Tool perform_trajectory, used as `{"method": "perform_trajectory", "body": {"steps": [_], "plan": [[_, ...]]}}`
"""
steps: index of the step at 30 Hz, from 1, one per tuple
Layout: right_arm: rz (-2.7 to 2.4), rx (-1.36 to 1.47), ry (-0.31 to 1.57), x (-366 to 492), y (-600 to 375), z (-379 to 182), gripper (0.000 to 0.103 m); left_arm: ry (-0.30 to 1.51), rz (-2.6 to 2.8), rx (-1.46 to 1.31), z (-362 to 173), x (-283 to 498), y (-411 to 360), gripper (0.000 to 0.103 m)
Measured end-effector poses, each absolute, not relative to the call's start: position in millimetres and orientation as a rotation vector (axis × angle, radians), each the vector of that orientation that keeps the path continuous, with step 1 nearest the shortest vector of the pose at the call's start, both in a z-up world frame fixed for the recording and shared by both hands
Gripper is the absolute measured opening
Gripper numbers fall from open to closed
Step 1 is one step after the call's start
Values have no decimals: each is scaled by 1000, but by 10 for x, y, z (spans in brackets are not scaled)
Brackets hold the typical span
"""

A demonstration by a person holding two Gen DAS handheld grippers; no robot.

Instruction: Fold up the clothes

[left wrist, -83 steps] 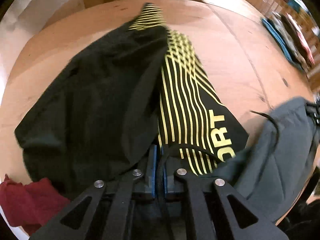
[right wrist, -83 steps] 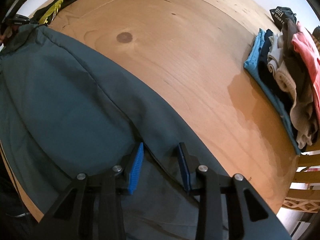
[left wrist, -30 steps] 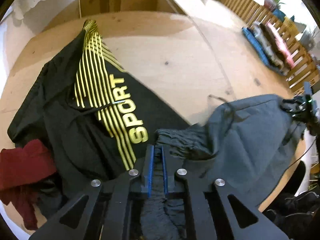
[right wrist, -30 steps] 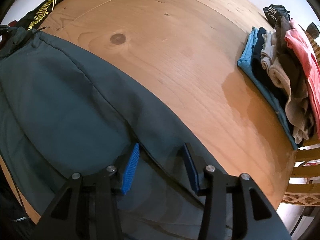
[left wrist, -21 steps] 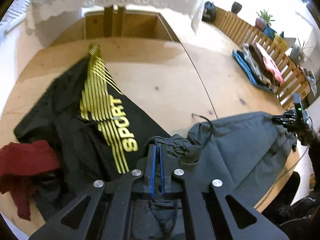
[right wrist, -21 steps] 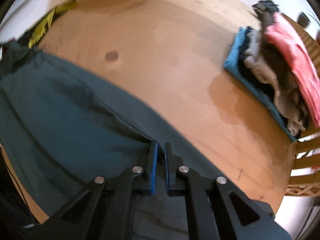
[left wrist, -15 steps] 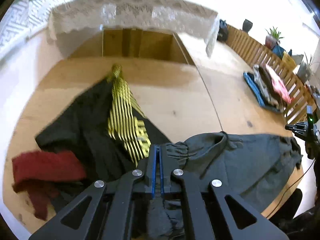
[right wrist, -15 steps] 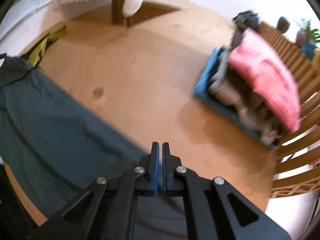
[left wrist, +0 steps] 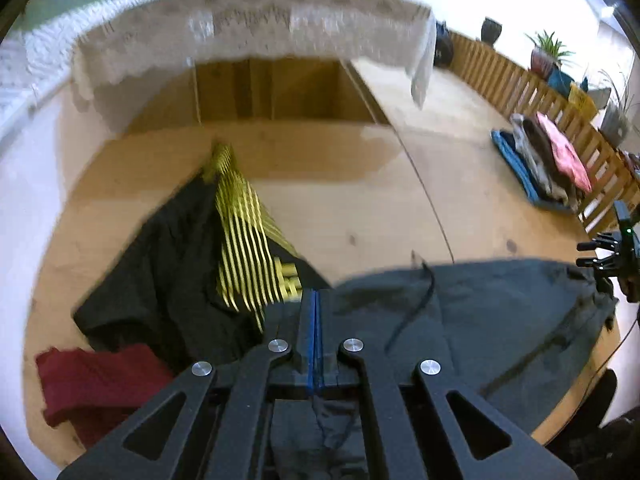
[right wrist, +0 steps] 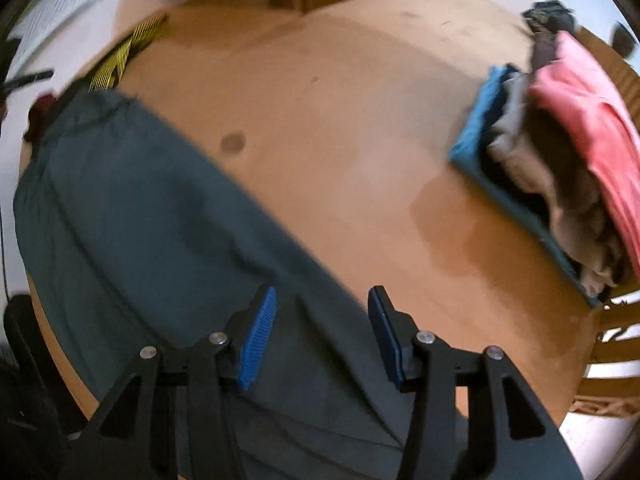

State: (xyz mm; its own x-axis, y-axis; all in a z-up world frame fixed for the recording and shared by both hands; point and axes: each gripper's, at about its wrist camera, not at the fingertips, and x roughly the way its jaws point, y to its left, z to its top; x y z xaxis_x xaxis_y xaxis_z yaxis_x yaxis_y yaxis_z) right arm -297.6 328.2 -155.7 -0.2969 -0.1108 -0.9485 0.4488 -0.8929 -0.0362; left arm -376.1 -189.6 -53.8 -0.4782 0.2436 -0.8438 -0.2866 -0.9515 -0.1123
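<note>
The grey trousers (left wrist: 480, 312) lie spread across the near edge of the wooden table (left wrist: 360, 200), waist end by the left gripper (left wrist: 314, 308) and the far end under the right gripper (right wrist: 322, 320). The left gripper's jaws are pressed together on the gathered waistband, cloth hanging down beneath them. The right gripper's jaws are opening, blue pads apart above the fabric, with cloth between them but not pinched.

The cloth looks soft, limp and light: it creases and drapes, and will likely sag between two holds and slide a little on the smooth wood. The thick waistband and the hem or side seam seem the best places to grip, since a single thin layer could slip out. A loose drawstring (left wrist: 416, 308) may trail or catch.

A black and yellow sports top (left wrist: 240, 248), a red garment (left wrist: 92, 380) and a folded pile (right wrist: 552, 152) lie nearby
</note>
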Motion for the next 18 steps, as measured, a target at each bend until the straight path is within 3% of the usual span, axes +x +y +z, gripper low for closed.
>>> {"method": "perform_trajectory", "body": {"steps": [3,10,11,14,17,18], "plan": [[-2227,1644,543,-2985,3229,-1713,48,95,2449,-1483,-747,-3759,-1943,4],[-2115,1653,568,-2916,3168,-1926,48,48,2407,-1561,-970,-3761,-2066,7],[-2100,1653,580,-2886,3141,-1955,44,35,2402,-1564,-986,-3778,-2084,8],[-2110,1638,558,-2843,3113,-1933,3,28,2389,-1580,-1030,-3832,-2101,19],[-2171,1617,535,-2804,3132,-1826,3,74,2379,-1601,-1108,-3887,-2053,24],[-2178,1608,538,-2780,3130,-1794,3,93,2373,-1608,-1137,-3904,-2029,33]]}}
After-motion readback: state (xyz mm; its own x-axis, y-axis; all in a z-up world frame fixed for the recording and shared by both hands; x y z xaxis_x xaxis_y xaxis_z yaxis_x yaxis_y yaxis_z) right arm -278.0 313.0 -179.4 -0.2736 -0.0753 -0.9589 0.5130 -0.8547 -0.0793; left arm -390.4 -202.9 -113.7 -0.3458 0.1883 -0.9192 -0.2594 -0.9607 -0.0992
